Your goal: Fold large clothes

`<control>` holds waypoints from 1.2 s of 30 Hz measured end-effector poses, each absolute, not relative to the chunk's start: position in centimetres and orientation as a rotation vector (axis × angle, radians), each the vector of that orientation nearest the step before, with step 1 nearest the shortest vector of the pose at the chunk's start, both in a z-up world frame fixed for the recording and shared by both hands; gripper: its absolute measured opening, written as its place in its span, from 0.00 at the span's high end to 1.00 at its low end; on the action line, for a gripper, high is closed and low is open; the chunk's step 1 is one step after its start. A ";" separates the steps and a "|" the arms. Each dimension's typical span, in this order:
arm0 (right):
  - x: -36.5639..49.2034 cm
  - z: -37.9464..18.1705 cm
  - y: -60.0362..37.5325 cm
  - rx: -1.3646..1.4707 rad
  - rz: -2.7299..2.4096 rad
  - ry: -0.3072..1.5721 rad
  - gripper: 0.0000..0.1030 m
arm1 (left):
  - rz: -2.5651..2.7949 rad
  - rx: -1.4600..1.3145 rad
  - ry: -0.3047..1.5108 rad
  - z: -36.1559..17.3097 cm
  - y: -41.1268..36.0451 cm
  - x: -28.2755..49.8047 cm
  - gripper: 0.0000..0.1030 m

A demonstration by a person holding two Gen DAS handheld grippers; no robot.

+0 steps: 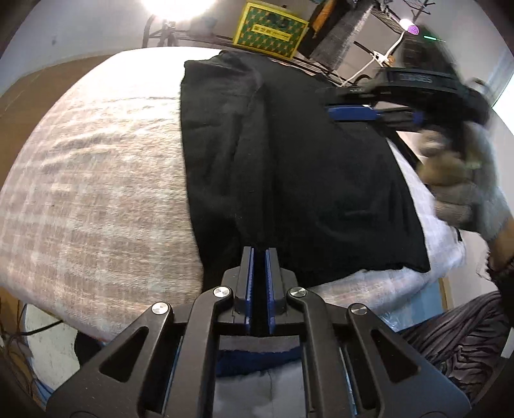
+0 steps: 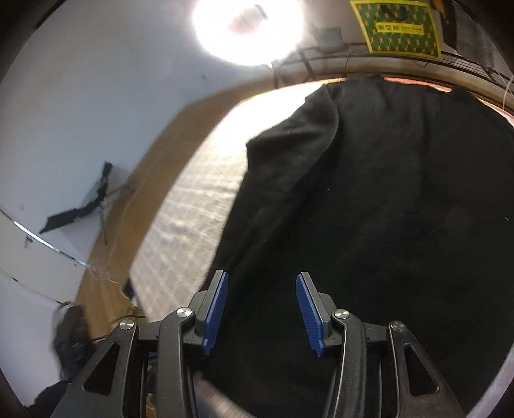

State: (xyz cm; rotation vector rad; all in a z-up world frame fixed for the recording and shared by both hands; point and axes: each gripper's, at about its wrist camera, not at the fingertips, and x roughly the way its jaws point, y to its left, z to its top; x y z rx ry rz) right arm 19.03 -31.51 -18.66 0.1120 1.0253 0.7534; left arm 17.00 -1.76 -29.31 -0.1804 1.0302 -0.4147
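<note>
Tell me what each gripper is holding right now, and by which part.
The left gripper is shut at the near hem of the black fabric garment; whether cloth is pinched cannot be told. The right gripper is open, holding nothing.

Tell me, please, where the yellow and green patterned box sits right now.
The yellow and green box sits on a wire rack beyond the bed's far edge, top centre in the left wrist view, behind the black garment.

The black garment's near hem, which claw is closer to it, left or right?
Left. The left claw sits shut right at the near hem of the black garment. The right claw is open above the garment's middle, apparently not touching the cloth.
</note>
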 end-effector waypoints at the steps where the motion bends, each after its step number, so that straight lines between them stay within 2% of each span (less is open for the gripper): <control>1: 19.7 -19.2 -30.9 0.103 0.746 1.039 0.54 | -0.421 -0.178 1.028 -29.2 -1.9 16.9 0.95; 11: 25.0 -21.6 -27.3 0.065 0.670 1.077 0.54 | -0.521 -0.134 1.010 -28.8 -4.4 15.7 0.98; 14: 26.4 -22.0 -26.2 0.064 0.653 1.081 0.49 | -0.554 -0.107 1.021 -29.1 -5.4 15.5 0.98; 17: 27.6 -22.4 -25.0 0.018 0.622 1.080 0.49 | -0.588 -0.085 1.037 -29.1 -5.9 15.1 0.98; 18: 27.8 -22.6 -24.7 -0.009 0.604 1.083 0.51 | -0.593 -0.077 1.036 -29.0 -5.8 15.0 0.98; 19: 28.0 -22.9 -24.4 -0.038 0.589 1.090 0.63 | -0.584 -0.074 1.031 -28.9 -5.3 14.8 0.98; 22: 28.4 -23.2 -24.7 -0.062 0.582 1.088 0.81 | -0.504 -0.142 1.037 -28.7 -2.4 15.4 0.98; 25: 28.7 -23.2 -25.8 -0.029 0.593 1.091 0.94 | -0.370 -0.244 1.058 -29.5 1.2 16.8 0.98; 32: 28.9 -23.1 -25.7 -0.017 0.618 1.070 0.97 | -0.319 -0.435 1.156 -32.6 3.6 19.9 0.96; 36: 28.7 -22.7 -24.9 -0.024 0.624 1.054 1.00 | -0.322 -0.422 1.149 -32.6 2.5 20.5 0.95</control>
